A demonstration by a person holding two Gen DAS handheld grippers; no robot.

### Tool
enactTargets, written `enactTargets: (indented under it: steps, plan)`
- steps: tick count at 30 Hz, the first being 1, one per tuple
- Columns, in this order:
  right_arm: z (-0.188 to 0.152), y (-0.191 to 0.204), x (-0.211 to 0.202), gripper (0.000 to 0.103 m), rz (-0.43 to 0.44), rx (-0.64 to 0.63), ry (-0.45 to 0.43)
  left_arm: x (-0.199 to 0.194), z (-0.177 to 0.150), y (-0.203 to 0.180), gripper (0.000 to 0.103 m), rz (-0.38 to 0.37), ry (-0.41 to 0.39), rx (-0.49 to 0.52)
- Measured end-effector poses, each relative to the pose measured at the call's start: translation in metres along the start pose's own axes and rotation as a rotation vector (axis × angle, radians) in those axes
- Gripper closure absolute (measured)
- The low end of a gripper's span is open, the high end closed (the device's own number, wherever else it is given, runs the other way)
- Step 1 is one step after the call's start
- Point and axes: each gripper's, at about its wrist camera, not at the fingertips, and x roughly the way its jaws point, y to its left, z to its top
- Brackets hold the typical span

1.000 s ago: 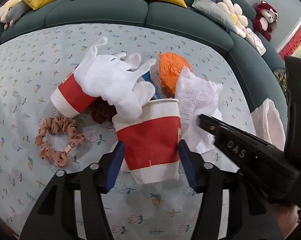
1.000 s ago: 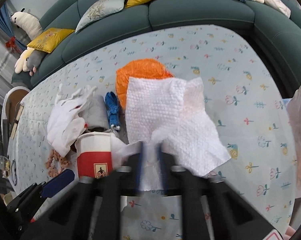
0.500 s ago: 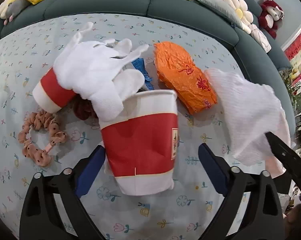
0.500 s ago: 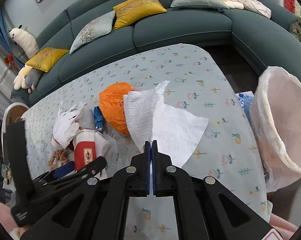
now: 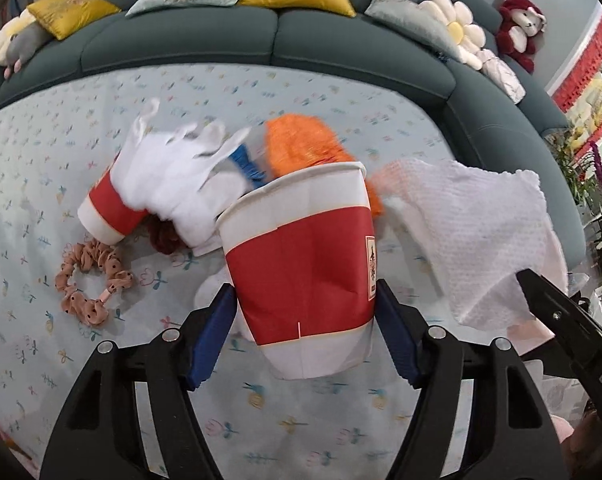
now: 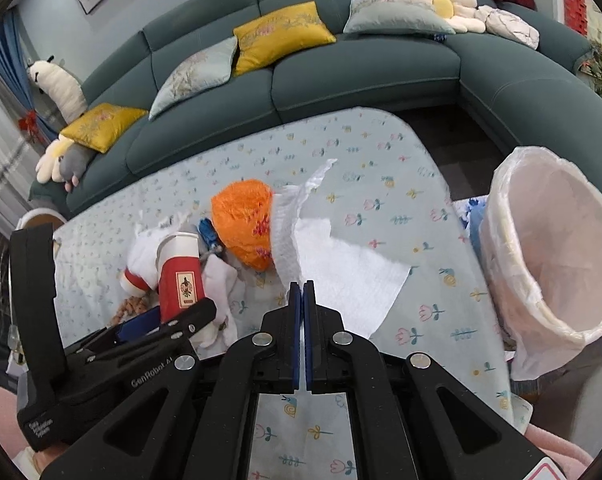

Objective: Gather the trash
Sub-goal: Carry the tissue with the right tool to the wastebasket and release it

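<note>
A red-and-white paper cup stands tilted between the blue pads of my left gripper. The jaws are closing and both pads lie against the cup's sides. My right gripper is shut on a white paper towel, which hangs from its tips above the table. The towel also shows at the right of the left wrist view. On the tablecloth lie a second paper cup on its side, a white glove, an orange wrapper and a small blue item.
A bin with a white liner stands off the table's right edge, mouth open. A tan scrunchie lies left of the cups. The floral tablecloth runs back to a dark green sofa with cushions.
The right gripper lifted the paper towel off the table and carried it right, toward the bin. The left jaws spread away from the cup, then came back in against it.
</note>
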Motion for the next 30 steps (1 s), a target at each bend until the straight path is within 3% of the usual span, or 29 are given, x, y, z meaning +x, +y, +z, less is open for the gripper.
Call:
enactTargets:
  steps: [15, 30]
  plan:
    - [0.018, -0.056, -0.088, 0.101, -0.015, 0.051, -0.156, -0.052, 0.017, -0.106, 0.037, -0.069, -0.092, 0.139]
    - [0.029, -0.137, -0.141, 0.101, -0.098, 0.108, -0.244, -0.052, 0.006, -0.207, 0.037, -0.124, -0.091, 0.296]
